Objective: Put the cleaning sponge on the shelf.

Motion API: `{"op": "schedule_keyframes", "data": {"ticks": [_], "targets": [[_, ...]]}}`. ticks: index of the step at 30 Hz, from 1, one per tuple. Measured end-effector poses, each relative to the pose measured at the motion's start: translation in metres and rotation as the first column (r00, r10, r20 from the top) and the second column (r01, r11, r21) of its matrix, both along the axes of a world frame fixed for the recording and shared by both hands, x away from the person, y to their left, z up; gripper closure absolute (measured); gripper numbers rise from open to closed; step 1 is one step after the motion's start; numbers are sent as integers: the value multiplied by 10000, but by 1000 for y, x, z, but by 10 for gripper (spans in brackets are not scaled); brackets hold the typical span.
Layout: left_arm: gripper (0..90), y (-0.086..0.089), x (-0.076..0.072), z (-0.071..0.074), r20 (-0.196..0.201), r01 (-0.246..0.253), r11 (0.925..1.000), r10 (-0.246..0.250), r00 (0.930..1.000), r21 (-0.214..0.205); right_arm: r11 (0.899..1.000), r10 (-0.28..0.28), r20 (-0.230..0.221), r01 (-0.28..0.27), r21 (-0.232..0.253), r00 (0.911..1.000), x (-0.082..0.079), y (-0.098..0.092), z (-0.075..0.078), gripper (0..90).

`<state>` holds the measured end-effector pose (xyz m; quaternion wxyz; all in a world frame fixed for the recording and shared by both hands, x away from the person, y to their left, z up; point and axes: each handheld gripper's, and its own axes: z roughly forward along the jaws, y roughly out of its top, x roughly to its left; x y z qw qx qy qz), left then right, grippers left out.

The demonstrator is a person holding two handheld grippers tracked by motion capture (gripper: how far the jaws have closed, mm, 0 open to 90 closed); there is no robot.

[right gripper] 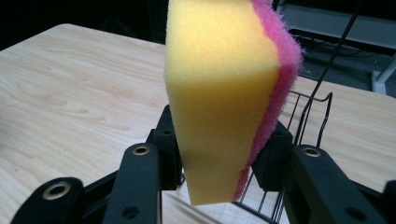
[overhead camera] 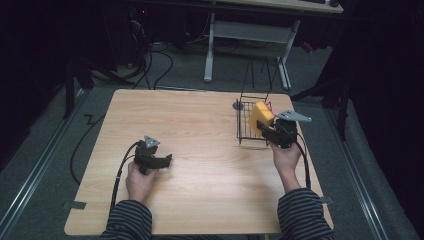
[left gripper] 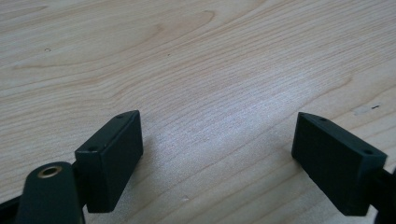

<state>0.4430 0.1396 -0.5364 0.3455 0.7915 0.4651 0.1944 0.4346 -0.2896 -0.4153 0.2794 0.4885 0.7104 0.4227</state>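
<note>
A yellow sponge (overhead camera: 260,116) with a pink scouring side is held upright above the black wire basket (overhead camera: 246,131) at the table's right. My right gripper (overhead camera: 267,131) is shut on its lower part. In the right gripper view the sponge (right gripper: 219,93) stands tall between the jaws of the right gripper (right gripper: 219,161), with its pink layer on the right and the basket's wires (right gripper: 310,116) behind it. My left gripper (overhead camera: 164,160) rests low over the table at the left, open. In the left gripper view the left gripper (left gripper: 217,156) has bare wood between its jaws.
The wooden table (overhead camera: 200,150) spreads wide between the two hands. A small grey disc (overhead camera: 238,105) lies by the basket's far left corner. Beyond the table stand a desk frame (overhead camera: 247,35) and cables on the dark floor.
</note>
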Motion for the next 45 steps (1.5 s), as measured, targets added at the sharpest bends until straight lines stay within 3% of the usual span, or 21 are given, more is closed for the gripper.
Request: {"op": "schedule_keyframes", "data": {"ticks": [1, 14, 17, 24, 35, 45], "targets": [[171, 0, 0, 0, 16, -10, 10000, 10, 10000, -1, 10000, -53, 114, 53, -6, 9999, 4, 1, -2, 607], [171, 0, 0, 0, 16, -8, 10000, 8, 10000, -4, 9978, -656, -395, 656, -8, 9971, 30, 0, -20, 606], [171, 0, 0, 0, -1, 5, 10000, -5, 10000, 0, 9958, -893, -361, 886, -220, 9953, 38, 0, -27, 604], [171, 0, 0, 0, -3, 3, 10000, -3, 10000, -2, 9933, -1152, -756, 1139, -218, 9905, 52, 0, -39, 604], [171, 0, 0, 0, 14, -2, 10000, 2, 10000, -4, 9902, -1394, -1234, 1392, -102, 9825, 61, -2, -53, 603], [172, 0, 0, 0, 16, -4, 10000, 4, 10000, -3, 9901, -1396, -1304, 1405, -24, 9816, 63, -3, -55, 591]]}}
